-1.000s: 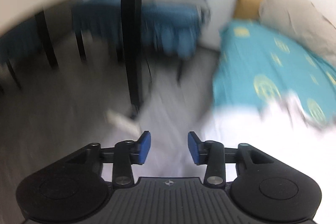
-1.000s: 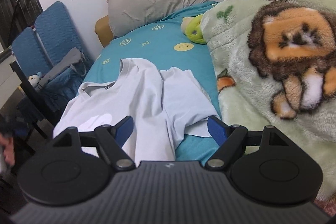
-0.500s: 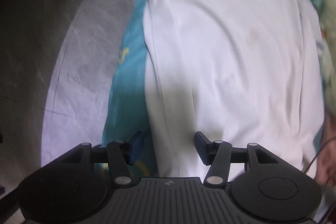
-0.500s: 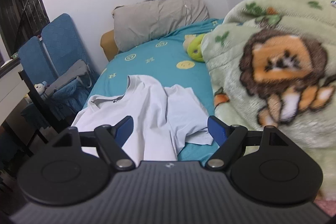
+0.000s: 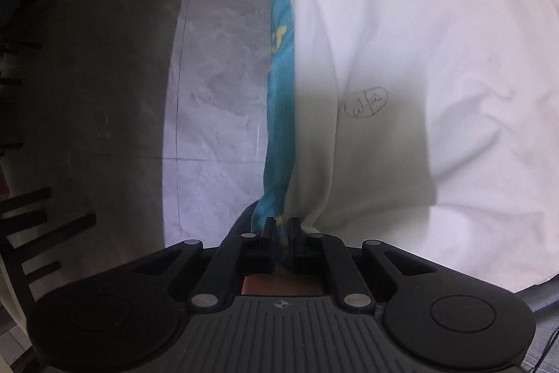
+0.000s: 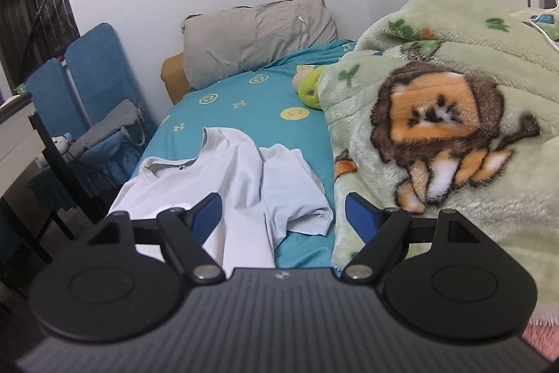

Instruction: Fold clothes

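White T-shirt (image 6: pixel 241 184) lies crumpled on the teal bedsheet (image 6: pixel 244 97). Left gripper (image 5: pixel 279 229) is pinched on sheet and shirt hem at the bed's edge (should free the sheet). Right gripper (image 6: pixel 283 215) hovers spread above the sheet.

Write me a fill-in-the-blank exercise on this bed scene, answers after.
1. The left gripper is ____ on fabric at the bed's edge.
2. The right gripper is ____ and holds nothing.
3. The blanket shows a cartoon ____.
4. The white T-shirt lies on a ____ bedsheet.

Answers: shut; open; lion; teal
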### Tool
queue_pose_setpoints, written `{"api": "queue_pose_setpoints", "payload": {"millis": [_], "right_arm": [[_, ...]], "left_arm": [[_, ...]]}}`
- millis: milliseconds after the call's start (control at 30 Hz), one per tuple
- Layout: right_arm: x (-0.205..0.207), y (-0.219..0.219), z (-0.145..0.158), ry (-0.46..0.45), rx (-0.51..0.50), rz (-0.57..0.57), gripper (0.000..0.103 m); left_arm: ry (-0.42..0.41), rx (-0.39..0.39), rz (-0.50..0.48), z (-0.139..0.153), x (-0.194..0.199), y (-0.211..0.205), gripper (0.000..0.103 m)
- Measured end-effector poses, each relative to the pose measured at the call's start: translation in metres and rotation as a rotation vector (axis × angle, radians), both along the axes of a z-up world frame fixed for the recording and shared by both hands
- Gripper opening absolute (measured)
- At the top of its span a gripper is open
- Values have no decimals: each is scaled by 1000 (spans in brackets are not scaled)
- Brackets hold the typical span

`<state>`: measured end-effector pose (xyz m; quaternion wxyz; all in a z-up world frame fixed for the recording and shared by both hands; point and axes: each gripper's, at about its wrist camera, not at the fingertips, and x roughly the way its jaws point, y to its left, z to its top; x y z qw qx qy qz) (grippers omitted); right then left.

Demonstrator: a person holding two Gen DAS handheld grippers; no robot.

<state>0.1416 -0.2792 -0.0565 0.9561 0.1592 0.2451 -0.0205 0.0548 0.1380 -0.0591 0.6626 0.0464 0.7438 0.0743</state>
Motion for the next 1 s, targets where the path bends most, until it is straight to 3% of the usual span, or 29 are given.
{"api": "queue_pose_setpoints", "payload": {"millis": [100, 133, 200, 367, 533, 667, 733, 833, 900, 1000], "right_arm": [[0, 3, 2, -2, -2, 12, 79], [-1, 4, 3, -5, -3, 15, 79], [-3, 6, 8, -8, -5, 21, 79], [-12, 12, 23, -35, -10, 17, 79], [-25, 12, 42, -61, -11, -2, 79], [-35, 11, 56, -81, 3, -6, 79], [-40, 11, 63, -94, 6, -6, 79], [-45, 14, 63, -129, -40, 7, 79], [-46, 16, 57, -154, -76, 18, 79], [-41, 17, 44, -161, -97, 29, 79]], "left_arm": [[-104, 22, -32, 31, -2, -17, 29], [-158, 15, -49, 45, -4, -22, 33], [-265, 1, -82, 72, -9, -31, 56], [-558, -44, -146, 149, -18, -65, 80], [-757, -152, -101, 204, -24, -96, 85], [-846, -218, -68, 209, -18, -126, 88], [-883, -219, -81, 194, -23, -134, 91], [-917, -229, -88, 151, -11, -165, 95], [-933, -241, -99, 123, 4, -159, 96], [-985, -249, -98, 102, 21, -159, 98]]}}
